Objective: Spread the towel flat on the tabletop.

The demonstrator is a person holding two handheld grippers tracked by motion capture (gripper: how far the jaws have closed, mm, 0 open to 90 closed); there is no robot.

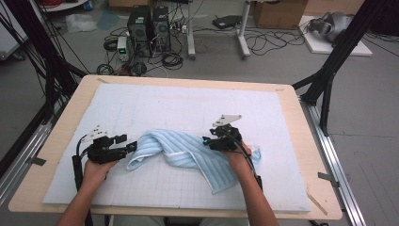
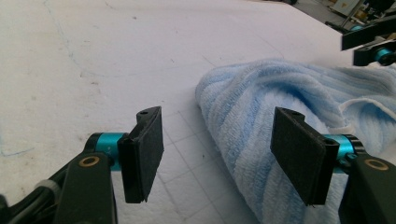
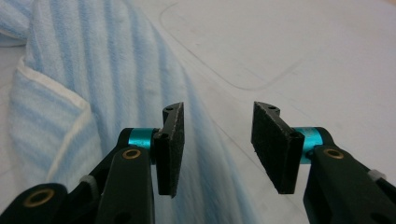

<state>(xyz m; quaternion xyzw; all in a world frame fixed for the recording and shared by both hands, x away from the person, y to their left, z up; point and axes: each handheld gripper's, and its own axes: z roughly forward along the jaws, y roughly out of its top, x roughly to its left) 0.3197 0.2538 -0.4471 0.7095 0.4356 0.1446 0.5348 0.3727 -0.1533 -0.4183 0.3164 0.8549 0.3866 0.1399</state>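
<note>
Both claws gape over the striped towel [image 1: 188, 153]; nothing held.

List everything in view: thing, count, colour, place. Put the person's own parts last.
towel: one, light blue with stripes and a white hem, crumpled at the near middle of the mat
mat: one, pale blue-white foam with a faint grid, covering most of the table
table: one, light wood, edge showing around the mat
computer towers: two, black, on the floor beyond the table
cardboard box: one, brown, on the floor at the far right
left tool: one, black with teal fittings, jaws open, at the towel's left end
right tool: one, black with teal fittings, jaws open above the towel
forearms: two, coming in from the bottom edge
</note>
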